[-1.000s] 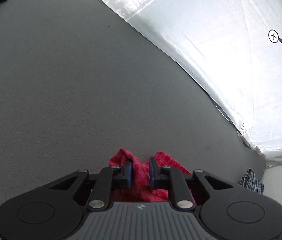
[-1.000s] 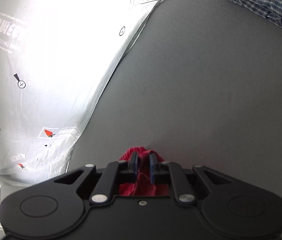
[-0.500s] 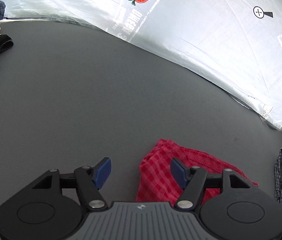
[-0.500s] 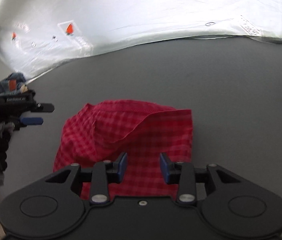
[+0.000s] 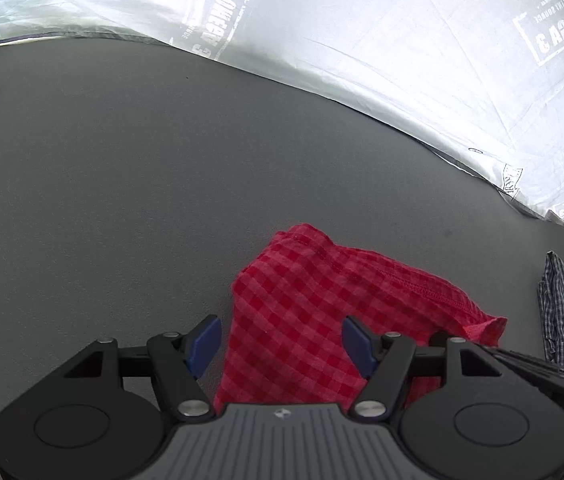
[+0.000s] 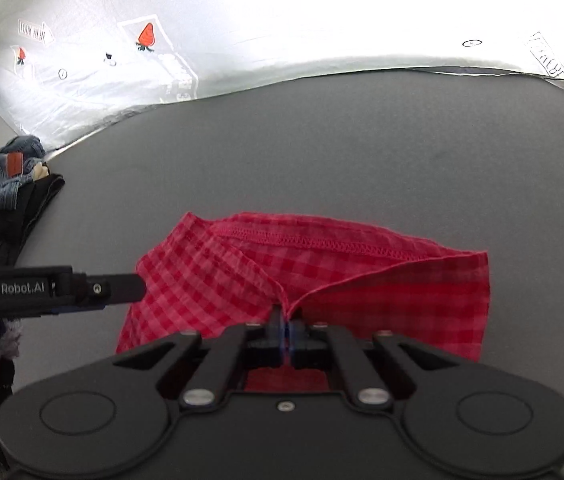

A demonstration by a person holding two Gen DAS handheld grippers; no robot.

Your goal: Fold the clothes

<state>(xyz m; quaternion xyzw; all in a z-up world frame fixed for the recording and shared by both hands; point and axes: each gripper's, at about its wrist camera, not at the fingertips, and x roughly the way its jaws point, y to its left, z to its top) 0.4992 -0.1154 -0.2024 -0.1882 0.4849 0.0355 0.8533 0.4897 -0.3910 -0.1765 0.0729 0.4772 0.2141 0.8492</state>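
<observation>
While red checked cloth [image 6: 322, 280] lies ahead, right claw [image 6: 285, 330] pinches its edge.

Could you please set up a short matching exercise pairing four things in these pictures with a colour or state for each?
Things:
1. left hand-held gripper
2. right hand-held gripper
3. checked garment
4. table

Colour or state:
A. grey
B. red
C. open
D. pinching cloth

Pairs: 1-C, 2-D, 3-B, 4-A
</observation>
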